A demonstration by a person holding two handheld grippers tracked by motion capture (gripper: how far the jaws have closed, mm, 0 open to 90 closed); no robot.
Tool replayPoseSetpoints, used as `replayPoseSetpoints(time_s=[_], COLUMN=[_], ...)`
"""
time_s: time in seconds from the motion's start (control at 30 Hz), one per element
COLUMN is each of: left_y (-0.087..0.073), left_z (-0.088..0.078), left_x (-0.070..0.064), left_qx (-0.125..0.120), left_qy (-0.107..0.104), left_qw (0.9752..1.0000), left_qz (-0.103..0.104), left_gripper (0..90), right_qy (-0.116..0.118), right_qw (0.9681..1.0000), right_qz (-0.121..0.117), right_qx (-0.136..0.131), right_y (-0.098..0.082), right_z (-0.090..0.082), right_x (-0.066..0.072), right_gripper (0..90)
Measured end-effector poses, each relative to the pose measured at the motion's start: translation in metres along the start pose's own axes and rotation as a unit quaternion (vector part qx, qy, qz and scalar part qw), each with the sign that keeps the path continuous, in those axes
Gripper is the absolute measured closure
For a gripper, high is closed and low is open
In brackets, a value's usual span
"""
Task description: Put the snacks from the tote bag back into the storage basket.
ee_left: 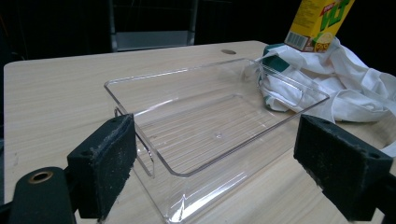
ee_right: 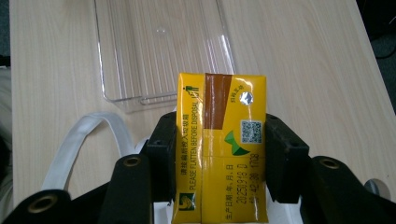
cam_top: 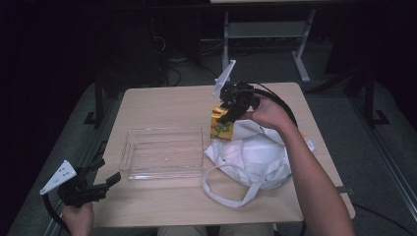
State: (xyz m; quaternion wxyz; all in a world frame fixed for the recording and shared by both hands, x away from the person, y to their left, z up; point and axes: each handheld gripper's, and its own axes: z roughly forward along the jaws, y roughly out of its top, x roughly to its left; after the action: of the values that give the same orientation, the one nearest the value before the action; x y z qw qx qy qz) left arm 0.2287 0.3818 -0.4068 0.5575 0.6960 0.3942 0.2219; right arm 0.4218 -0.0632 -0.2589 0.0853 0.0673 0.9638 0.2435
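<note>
Left gripper [cam_top: 110,180] is idling with its jaws spread wide and nothing between them, off the table's near-left corner. The clear plastic tray [cam_top: 129,142] is sitting mid-table, nothing in it. Right gripper [cam_top: 227,115] is clamping the yellow drink carton [cam_top: 220,125], holding it above the white tote bag [cam_top: 255,157] on the table's right side. Advice: carry it left, clear the tray's right wall, lower it flat, then let go.
</note>
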Motion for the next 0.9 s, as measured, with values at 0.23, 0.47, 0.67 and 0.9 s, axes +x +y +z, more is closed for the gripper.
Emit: replayPoseSetpoints(time_s=[0.23,0.47,0.67,0.9], left_y=[0.000,-0.001,-0.001,-0.001], left_z=[-0.001,0.001,0.001,0.001], left_x=[0.000,-0.001,-0.001,-0.001], left_qx=[0.002,0.003,0.002,-0.001], left_qy=[0.000,0.000,-0.002,-0.001], left_qw=[1.0000,1.0000,1.0000,1.0000], left_qz=[0.001,0.001,0.001,-0.001], left_gripper=[12.7,12.7,12.7,12.8], right_qy=[0.009,0.014,0.020,0.022], right_qw=[0.9999,0.9998,0.9996,0.9993], right_qz=[-0.010,-0.015,-0.019,-0.027], right_qx=[-0.006,-0.006,-0.007,-0.011], right_y=[0.017,0.026,0.034,0.045], right_z=[0.008,0.016,0.022,0.027], right_x=[-0.002,-0.003,-0.005,-0.005], right_gripper=[52.6,52.6,52.7,52.7])
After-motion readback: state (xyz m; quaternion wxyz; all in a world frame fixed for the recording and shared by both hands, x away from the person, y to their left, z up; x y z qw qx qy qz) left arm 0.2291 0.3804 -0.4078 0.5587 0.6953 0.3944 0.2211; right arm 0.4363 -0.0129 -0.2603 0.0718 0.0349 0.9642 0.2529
